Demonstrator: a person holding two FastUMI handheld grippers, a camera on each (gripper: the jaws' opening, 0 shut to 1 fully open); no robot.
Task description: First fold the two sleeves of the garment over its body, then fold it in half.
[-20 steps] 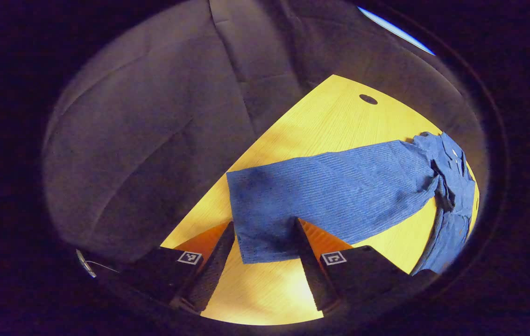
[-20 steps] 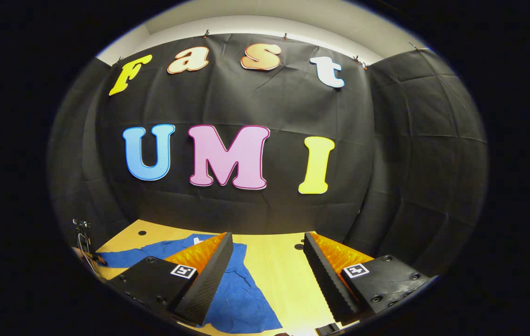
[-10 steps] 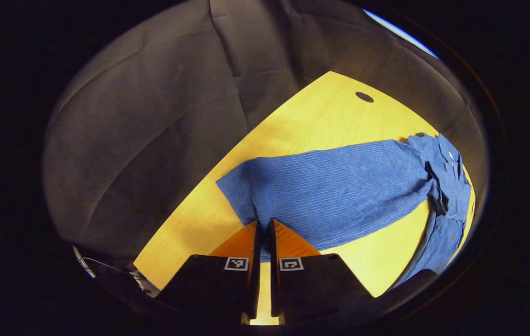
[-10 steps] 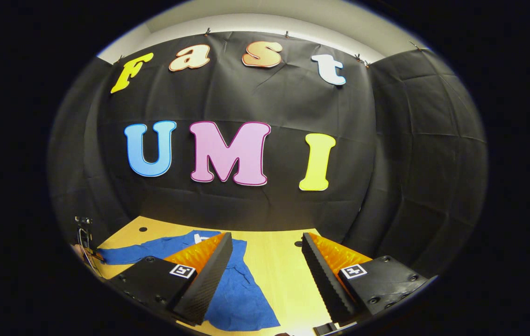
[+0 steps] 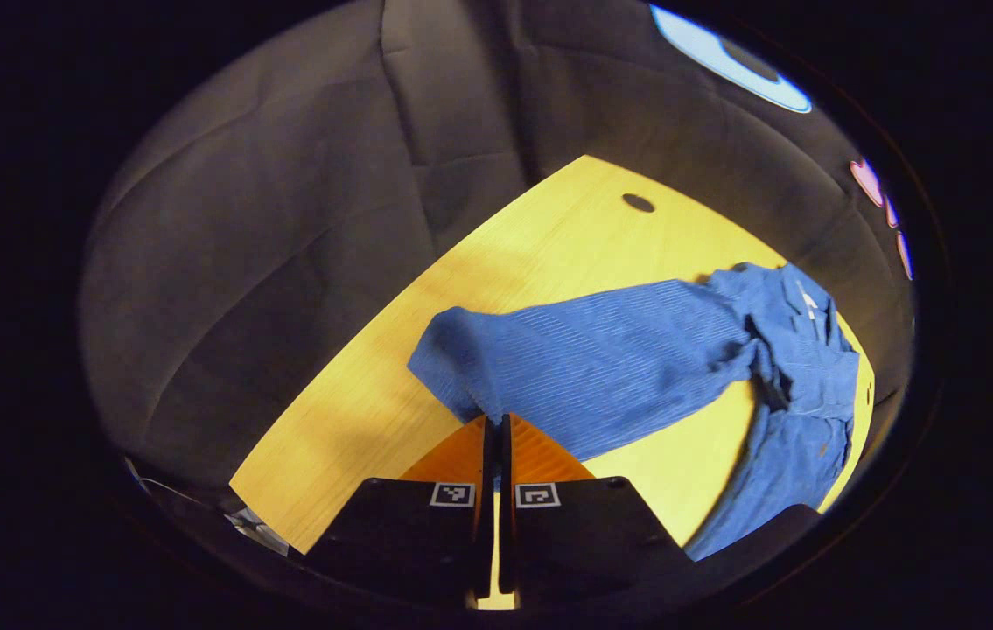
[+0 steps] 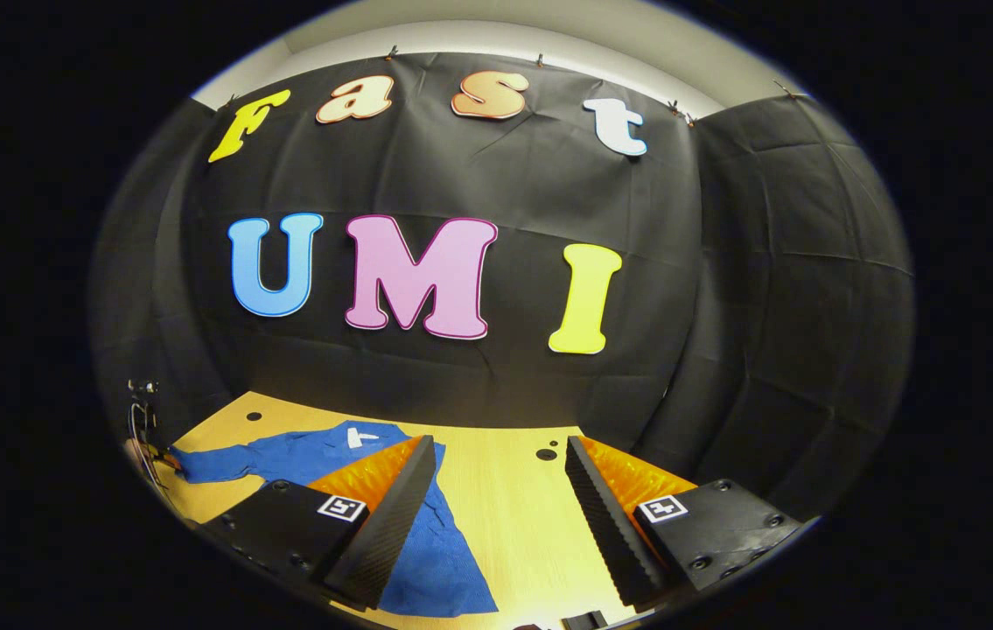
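Left tongs (image 5: 496,429) clamp the sleeve (image 5: 583,367) edge at lower centre, right tongs (image 6: 496,490) apart; that thin bite may slip.

L gripper (image 5: 494,429): fingers pressed together, pinching edge of the blue sleeve (image 5: 583,367) near its cuff, tilted down twd tabletop | R gripper (image 6: 500,490): fingers spread wide apart, nothing btwn them, held level above table, facing fwd, not touching cloth

Blue garment (image 5: 636,350) – fine stripes; yellow wood-grain table (image 5: 548,254); black cloth wall (image 6: 479,385).
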